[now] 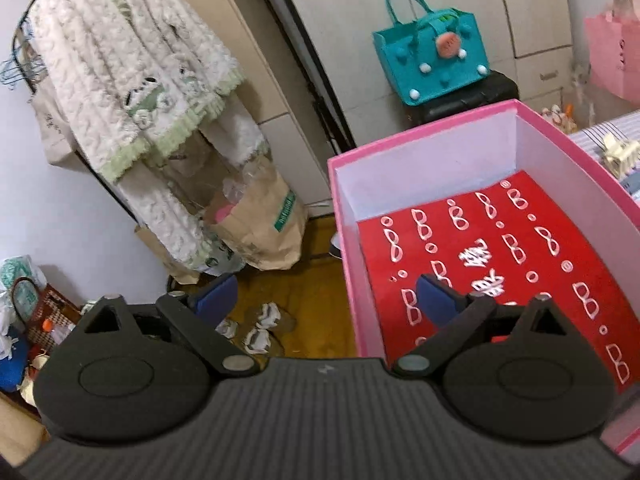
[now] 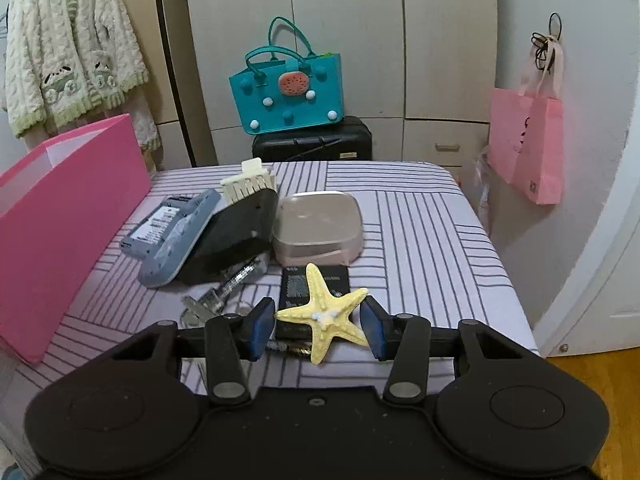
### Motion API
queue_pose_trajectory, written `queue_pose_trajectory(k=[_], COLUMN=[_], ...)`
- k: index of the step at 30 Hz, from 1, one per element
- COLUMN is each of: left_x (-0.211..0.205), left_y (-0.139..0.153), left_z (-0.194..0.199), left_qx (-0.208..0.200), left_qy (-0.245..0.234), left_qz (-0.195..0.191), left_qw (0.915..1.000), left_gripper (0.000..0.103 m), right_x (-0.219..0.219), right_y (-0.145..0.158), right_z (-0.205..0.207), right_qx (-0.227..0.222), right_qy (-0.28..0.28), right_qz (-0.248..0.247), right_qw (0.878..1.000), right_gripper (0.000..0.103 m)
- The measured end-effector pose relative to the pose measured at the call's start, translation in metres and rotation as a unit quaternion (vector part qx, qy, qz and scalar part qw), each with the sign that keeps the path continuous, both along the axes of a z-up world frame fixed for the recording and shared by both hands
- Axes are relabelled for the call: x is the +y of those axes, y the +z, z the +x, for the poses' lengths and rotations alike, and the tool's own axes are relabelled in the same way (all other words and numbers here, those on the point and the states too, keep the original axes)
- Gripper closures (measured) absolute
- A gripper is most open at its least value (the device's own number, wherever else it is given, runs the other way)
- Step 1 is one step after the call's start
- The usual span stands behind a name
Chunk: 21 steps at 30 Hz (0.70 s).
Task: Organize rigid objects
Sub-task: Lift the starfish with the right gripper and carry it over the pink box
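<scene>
Where the bed [image 2: 420, 216] fills the right wrist view, its cover is pale lilac with dark stripes set in blocks running different ways. Behind it stand cream wardrobe doors [image 2: 344, 32], a black case [image 2: 312, 142] on the floor and a teal felt handbag [image 2: 286, 92] on top of it, trimmed with a watermelon-slice patch and pompoms. A pink paper bag [image 2: 528, 148] hangs on the right wall; a fluffy white cardigan with green edging [image 2: 68, 52] hangs at the left. The left wrist view shows wooden floor [image 1: 316, 248], slippers and a brown paper bag [image 1: 260, 228] with a green label too blurred to read.

The pink box [image 2: 60, 216] stands on the bed's left edge. Its floor is covered by a red sheet [image 1: 500, 264] printed with white looped glyphs and characters I cannot read.

On the bed lie a grey-blue device [image 2: 172, 232] with an unreadable label, a black block [image 2: 236, 236] topped by a cream comb-like piece, a pinkish rounded case [image 2: 318, 224] and a black card with small print [image 2: 296, 292].

The right gripper [image 2: 318, 326] is about half open, its blue pads flanking the yellow starfish [image 2: 324, 316]; contact cannot be told. The left gripper [image 1: 328, 300] gapes wide and empty, one finger over the box, one outside.
</scene>
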State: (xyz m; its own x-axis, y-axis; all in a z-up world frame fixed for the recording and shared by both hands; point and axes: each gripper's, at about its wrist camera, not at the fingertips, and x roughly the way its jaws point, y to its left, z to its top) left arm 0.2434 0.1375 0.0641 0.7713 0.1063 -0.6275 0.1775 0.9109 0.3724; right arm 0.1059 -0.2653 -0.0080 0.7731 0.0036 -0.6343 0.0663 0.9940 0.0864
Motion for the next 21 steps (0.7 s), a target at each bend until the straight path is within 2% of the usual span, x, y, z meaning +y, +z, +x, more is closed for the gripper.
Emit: queue_pose_trajectory(k=[8, 10, 12, 13, 15, 16, 18, 19, 21], left_x=[0.001, 0.003, 0.005, 0.007, 0.013, 0.013, 0.010, 0.008, 0.003], left_y=[-0.009, -0.010, -0.012, -0.012, -0.012, -0.013, -0.014, -0.014, -0.018], left_z=[0.009, 0.012, 0.015, 0.017, 0.020, 0.020, 0.020, 0.020, 0.020], left_qx=[-0.024, -0.019, -0.007, 0.005, 0.029, 0.037, 0.049, 0.053, 0.053], left_qy=[0.023, 0.029, 0.033, 0.031, 0.029, 0.025, 0.013, 0.011, 0.011], left_qz=[0.048, 0.046, 0.040, 0.023, -0.012, -0.026, -0.043, -0.048, -0.043], left_qw=[0.9983, 0.9983, 0.9986, 0.9993, 0.9991, 0.9987, 0.9978, 0.9974, 0.9976], left_gripper=[0.011, 0.016, 0.033, 0.038, 0.060, 0.067, 0.091, 0.095, 0.097], right_x=[0.009, 0.012, 0.015, 0.017, 0.021, 0.023, 0.027, 0.029, 0.033], right_y=[0.019, 0.026, 0.033, 0.036, 0.043, 0.046, 0.052, 0.054, 0.059], right_z=[0.014, 0.019, 0.024, 0.026, 0.032, 0.034, 0.038, 0.040, 0.043], right_qx=[-0.015, -0.018, -0.021, -0.023, -0.027, -0.028, -0.032, -0.034, -0.039], right_qy=[0.031, 0.045, 0.059, 0.066, 0.083, 0.091, 0.106, 0.112, 0.125], right_qz=[-0.001, 0.000, 0.002, 0.002, 0.001, 0.003, 0.006, 0.008, 0.008], right_qw=[0.999, 0.999, 0.998, 0.998, 0.996, 0.995, 0.994, 0.993, 0.991], right_gripper=[0.050, 0.050, 0.050, 0.050, 0.050, 0.050, 0.050, 0.050, 0.050])
